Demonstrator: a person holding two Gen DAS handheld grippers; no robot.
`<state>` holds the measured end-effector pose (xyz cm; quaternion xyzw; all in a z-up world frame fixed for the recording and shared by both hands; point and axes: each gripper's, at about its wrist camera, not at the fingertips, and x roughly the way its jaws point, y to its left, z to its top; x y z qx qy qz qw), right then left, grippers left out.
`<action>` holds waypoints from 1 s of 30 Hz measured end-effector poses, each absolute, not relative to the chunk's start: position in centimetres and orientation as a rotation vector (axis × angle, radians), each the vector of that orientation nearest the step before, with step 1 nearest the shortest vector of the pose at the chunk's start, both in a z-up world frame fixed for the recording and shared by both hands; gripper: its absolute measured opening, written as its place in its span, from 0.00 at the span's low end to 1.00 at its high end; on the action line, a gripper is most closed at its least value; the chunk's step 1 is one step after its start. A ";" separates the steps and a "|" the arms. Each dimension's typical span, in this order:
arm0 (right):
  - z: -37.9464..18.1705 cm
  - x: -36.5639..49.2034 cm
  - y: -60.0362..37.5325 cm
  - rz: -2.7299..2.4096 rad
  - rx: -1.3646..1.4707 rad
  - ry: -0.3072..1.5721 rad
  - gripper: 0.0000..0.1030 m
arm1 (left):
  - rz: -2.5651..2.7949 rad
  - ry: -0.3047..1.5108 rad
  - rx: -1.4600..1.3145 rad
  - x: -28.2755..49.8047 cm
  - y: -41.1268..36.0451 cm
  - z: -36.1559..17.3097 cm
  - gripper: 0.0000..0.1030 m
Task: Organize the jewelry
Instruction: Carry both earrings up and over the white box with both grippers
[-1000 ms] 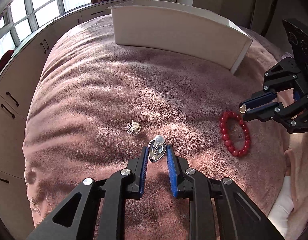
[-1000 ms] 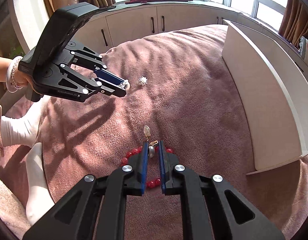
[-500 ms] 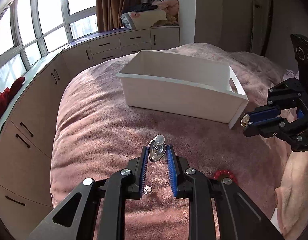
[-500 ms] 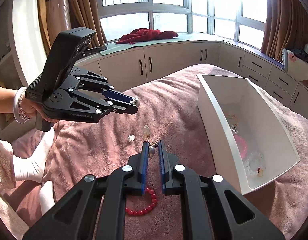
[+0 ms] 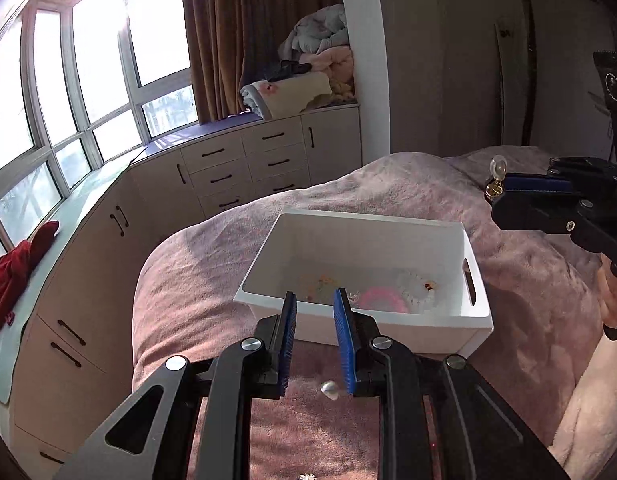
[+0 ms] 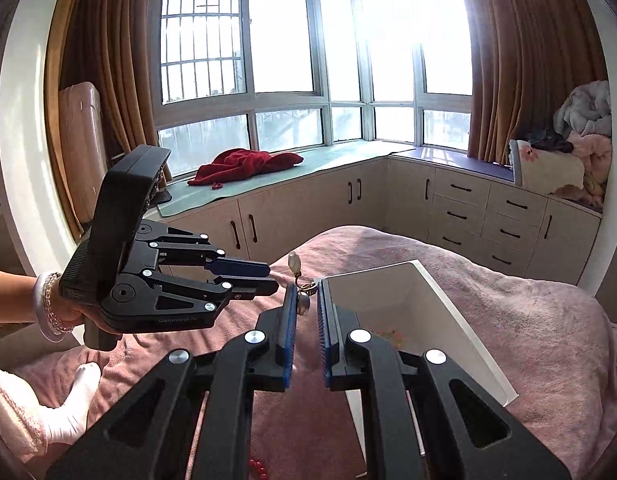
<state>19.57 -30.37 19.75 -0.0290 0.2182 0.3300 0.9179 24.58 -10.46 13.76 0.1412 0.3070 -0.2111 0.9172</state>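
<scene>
My left gripper (image 5: 314, 300) hovers just before the white bin (image 5: 360, 216), jaws a little apart with nothing at the tips. A small pearl piece (image 5: 329, 390) shows lower down between its fingers, loose by the right one; I cannot tell whether it is falling or lying on the blanket. My right gripper (image 6: 306, 290) is shut on a gold drop earring (image 6: 294, 262) with a pale stone, beside the bin's near wall (image 6: 388, 292). The left wrist view shows that gripper (image 5: 494, 196) and earring (image 5: 497, 176) above the bin's right side. The left gripper (image 6: 272, 278) shows bare tips.
The bin holds a pink bracelet (image 5: 382, 300) and a white beaded one (image 5: 416, 284). A red bead bracelet (image 6: 257, 468) and a small white brooch (image 5: 307, 477) lie on the pink blanket. Cabinets (image 5: 248, 168) line the windows. A socked foot (image 6: 68, 408) rests at the left.
Both grippers have risen and tipped up toward the bin, whose inside now shows. The silver pearl earring that stood between the left fingertips is gone from them. The right still grips its earring.
</scene>
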 end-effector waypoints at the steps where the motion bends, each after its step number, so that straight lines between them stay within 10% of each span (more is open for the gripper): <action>1: 20.1 20.0 -30.7 0.671 -0.043 0.443 0.11 | -0.431 0.623 0.291 25.0 -10.8 14.0 0.24; 14: 17.2 23.0 -33.4 0.639 0.027 0.482 0.11 | -0.449 0.751 0.286 27.7 -12.2 7.4 0.24; 30: 15.1 25.2 -36.2 0.640 0.135 0.522 0.11 | -0.467 1.049 0.271 27.3 -12.9 -7.1 0.47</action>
